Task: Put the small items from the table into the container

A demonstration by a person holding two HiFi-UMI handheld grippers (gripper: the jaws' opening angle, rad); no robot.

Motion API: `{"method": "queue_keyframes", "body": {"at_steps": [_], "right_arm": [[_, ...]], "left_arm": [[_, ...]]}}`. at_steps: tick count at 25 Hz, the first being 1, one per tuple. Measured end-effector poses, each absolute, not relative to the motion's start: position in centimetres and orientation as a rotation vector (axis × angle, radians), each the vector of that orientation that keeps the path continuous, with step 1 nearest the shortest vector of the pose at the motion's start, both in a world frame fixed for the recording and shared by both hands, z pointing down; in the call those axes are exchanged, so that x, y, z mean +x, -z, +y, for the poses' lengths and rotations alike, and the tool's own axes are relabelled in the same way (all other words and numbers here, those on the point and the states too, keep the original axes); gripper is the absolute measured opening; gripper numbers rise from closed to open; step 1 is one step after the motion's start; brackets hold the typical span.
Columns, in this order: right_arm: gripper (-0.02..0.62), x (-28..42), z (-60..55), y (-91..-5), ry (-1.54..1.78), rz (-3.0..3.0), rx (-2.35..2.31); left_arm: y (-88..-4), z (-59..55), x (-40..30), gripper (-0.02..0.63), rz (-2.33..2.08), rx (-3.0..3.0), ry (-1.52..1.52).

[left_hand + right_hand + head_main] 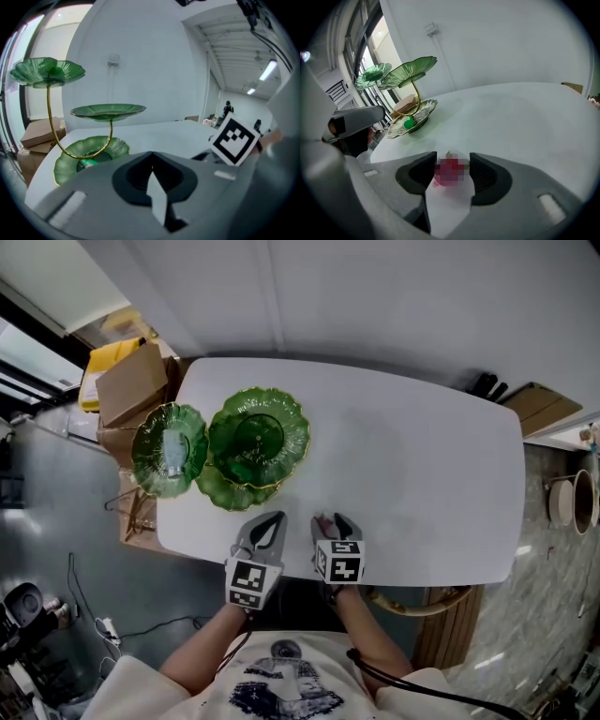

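A green three-tier leaf-dish stand [258, 437] with gold stems rests on the left part of the white table [412, 456]. Its lowest dish [412, 117] holds a small green ball [409, 123], also seen in the left gripper view [86, 163]. At the table's near edge my right gripper [333, 521] is shut on a small red item [449, 171], which fills the gap between the jaws [452, 166] and rests on the tabletop. My left gripper [270, 519] is just to its left, tips together and holding nothing [151, 154], and points toward the stand.
Cardboard boxes [131, 381] and a yellow object stand on the floor past the table's left end. A wooden seat [450, 615] shows under the near right edge. The right gripper's marker cube [234, 139] sits close beside the left gripper.
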State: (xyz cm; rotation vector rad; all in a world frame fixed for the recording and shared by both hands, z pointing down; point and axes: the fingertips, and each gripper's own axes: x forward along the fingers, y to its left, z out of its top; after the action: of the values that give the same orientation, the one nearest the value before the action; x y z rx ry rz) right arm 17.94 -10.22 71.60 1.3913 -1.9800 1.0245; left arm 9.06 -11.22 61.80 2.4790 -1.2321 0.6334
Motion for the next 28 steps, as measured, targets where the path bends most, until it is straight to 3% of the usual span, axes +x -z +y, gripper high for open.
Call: {"method": "queue_keyframes", "body": {"at_steps": [14,28], "right_arm": [[0.206,16.6,-9.7,-68.7,-0.979,-1.983,1.489],[0.202,10.0,-5.5,-61.8,-0.875,-2.024,1.643]], "left_arm": [[-60.1,-9.8,5.2,-0.009,-1.224,2.516,-0.604],[-55.1,-6.7,-2.5,-0.011,-1.207,2.645,-0.549]]}}
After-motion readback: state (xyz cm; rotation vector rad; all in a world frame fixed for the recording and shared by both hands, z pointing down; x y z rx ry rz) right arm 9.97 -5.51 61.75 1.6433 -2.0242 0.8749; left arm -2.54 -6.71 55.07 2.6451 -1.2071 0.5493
